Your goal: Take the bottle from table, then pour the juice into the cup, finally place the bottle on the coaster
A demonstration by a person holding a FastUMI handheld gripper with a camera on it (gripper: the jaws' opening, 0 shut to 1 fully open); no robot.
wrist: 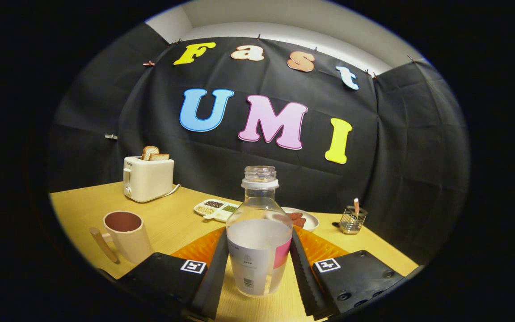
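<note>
The clear, uncapped plastic bottle (259, 237), part-filled with pale liquid, stands on the light wooden bench (172, 219) between the fingers of the tool (257, 273), which flank its lower body; whether both press on it cannot be told. A firm, level grip below the shoulder is advised before lifting, the open neck kept upright. Leftward wait a pinkish cup with a wooden handle (125, 235) and a cream toaster holding bread (148, 176); behind the bottle an orange ribbed coaster (204, 246) lies. Black cloth walls the booth.
</note>
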